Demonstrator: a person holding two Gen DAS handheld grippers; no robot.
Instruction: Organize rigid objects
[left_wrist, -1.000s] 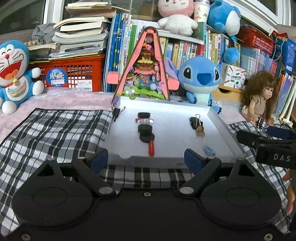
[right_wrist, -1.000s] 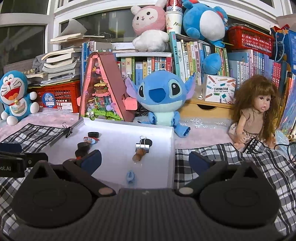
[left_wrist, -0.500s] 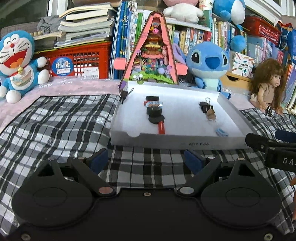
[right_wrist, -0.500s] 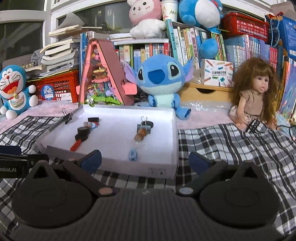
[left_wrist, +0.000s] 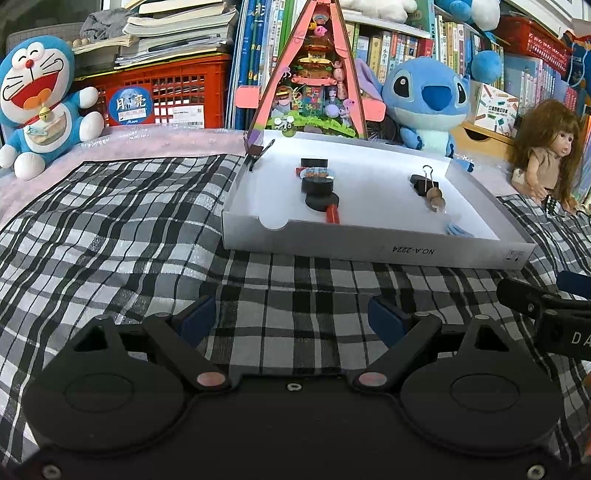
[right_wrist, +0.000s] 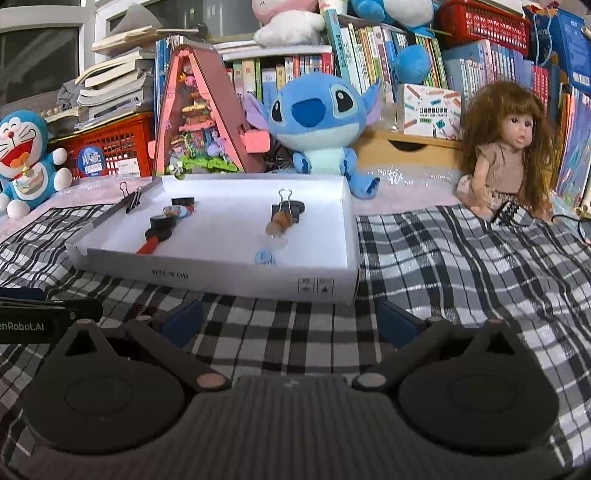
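A white shallow box (left_wrist: 369, 249) (right_wrist: 221, 271) lies on the plaid cloth. In it are black round pieces (left_wrist: 317, 184) (right_wrist: 162, 223), a red stick (left_wrist: 332, 214), a black binder clip (left_wrist: 424, 181) (right_wrist: 286, 208) with a brown cork (left_wrist: 436, 195), and a small blue piece (left_wrist: 458, 230) (right_wrist: 265, 256). Another binder clip (left_wrist: 258, 151) (right_wrist: 129, 195) grips the box's far left rim. My left gripper (left_wrist: 291, 317) is open and empty, in front of the box. My right gripper (right_wrist: 291, 319) is open and empty, also short of the box.
Behind the box stand a pink triangular toy house (left_wrist: 314, 74), a Stitch plush (left_wrist: 424, 96), a Doraemon plush (left_wrist: 37, 99), a doll (right_wrist: 506, 147), a red crate (left_wrist: 166, 96) and shelves of books. Plaid cloth (right_wrist: 461, 266) covers the surface.
Both grippers have drawn back from the box toward the near edge, so the box looks farther away. Both stay open and empty. The things in the box have not moved.
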